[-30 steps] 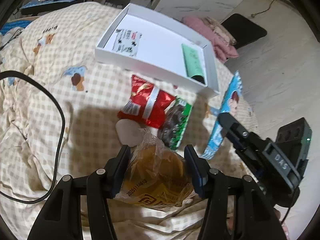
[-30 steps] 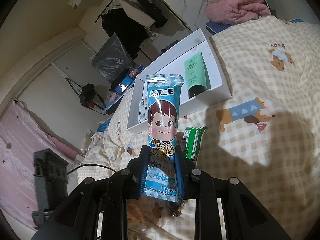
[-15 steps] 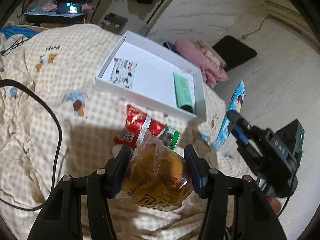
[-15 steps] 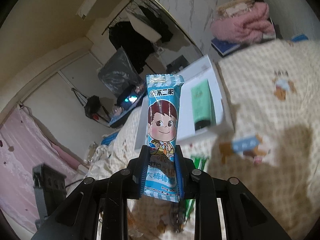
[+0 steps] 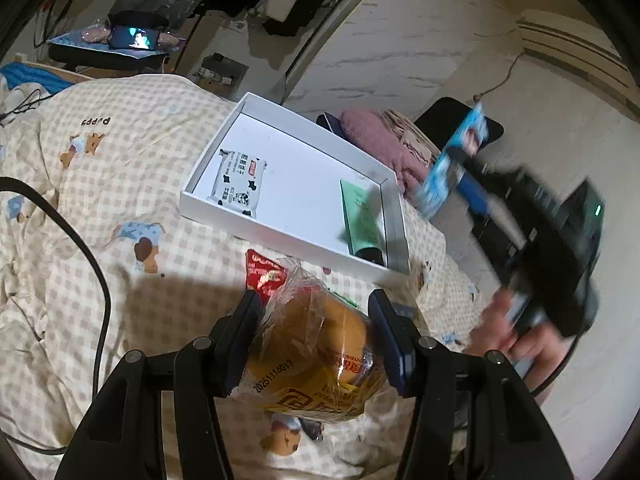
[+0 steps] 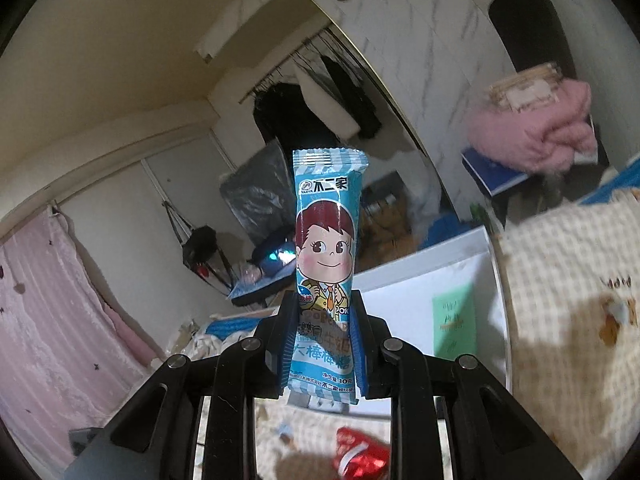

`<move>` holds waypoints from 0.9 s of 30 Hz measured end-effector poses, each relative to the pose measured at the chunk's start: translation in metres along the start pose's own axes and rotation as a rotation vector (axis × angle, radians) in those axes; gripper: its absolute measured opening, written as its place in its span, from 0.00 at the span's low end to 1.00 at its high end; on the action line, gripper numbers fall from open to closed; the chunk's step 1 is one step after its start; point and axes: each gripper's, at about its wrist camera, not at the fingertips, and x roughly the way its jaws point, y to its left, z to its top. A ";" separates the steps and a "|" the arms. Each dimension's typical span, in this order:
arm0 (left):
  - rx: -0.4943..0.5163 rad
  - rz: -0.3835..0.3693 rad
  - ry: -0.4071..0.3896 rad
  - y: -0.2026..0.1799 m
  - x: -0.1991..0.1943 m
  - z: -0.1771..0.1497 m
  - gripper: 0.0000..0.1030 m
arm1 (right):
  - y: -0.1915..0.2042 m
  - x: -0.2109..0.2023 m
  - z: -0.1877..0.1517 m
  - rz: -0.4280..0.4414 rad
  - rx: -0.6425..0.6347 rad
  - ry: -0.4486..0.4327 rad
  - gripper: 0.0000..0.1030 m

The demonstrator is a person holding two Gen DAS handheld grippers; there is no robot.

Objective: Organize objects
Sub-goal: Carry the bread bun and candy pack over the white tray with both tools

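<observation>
My left gripper (image 5: 314,312) is shut on a bagged bun (image 5: 316,348) and holds it above the checked bedspread. My right gripper (image 6: 322,320) is shut on a blue lollipop packet (image 6: 325,240), held upright in the air; it shows blurred in the left wrist view (image 5: 452,168), right of the white box. The white box (image 5: 280,236) lies on the bed and holds a black-and-white snack pack (image 5: 239,182) and a green tube (image 5: 360,216). A red snack bag (image 5: 264,274) lies on the bed below the bun, also in the right wrist view (image 6: 360,458).
A black cable (image 5: 92,256) runs across the bedspread (image 5: 100,160) at the left. A pink folded blanket (image 5: 380,148) lies past the box. A phone with a lit screen (image 5: 134,38) sits on a far table. Clothes hang at the back.
Both grippers have risen. The right gripper has lifted the blue packet up and toward the box's right side. The bun is higher above the red bag and green packet.
</observation>
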 end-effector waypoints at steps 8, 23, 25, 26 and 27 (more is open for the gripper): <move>-0.010 0.048 -0.009 -0.007 0.046 0.042 0.58 | -0.028 0.013 -0.023 -0.015 0.024 0.034 0.25; -0.087 0.081 -0.100 0.033 0.104 0.087 0.58 | -0.024 0.031 -0.046 -0.083 -0.129 0.012 0.25; -0.108 0.073 -0.110 0.041 0.105 0.083 0.58 | -0.020 0.036 -0.051 -0.103 -0.167 0.019 0.25; -0.116 0.069 -0.111 0.044 0.105 0.081 0.58 | -0.019 0.038 -0.053 -0.113 -0.176 0.025 0.25; -0.116 0.067 -0.112 0.043 0.105 0.081 0.58 | -0.019 0.041 -0.056 -0.120 -0.184 0.034 0.25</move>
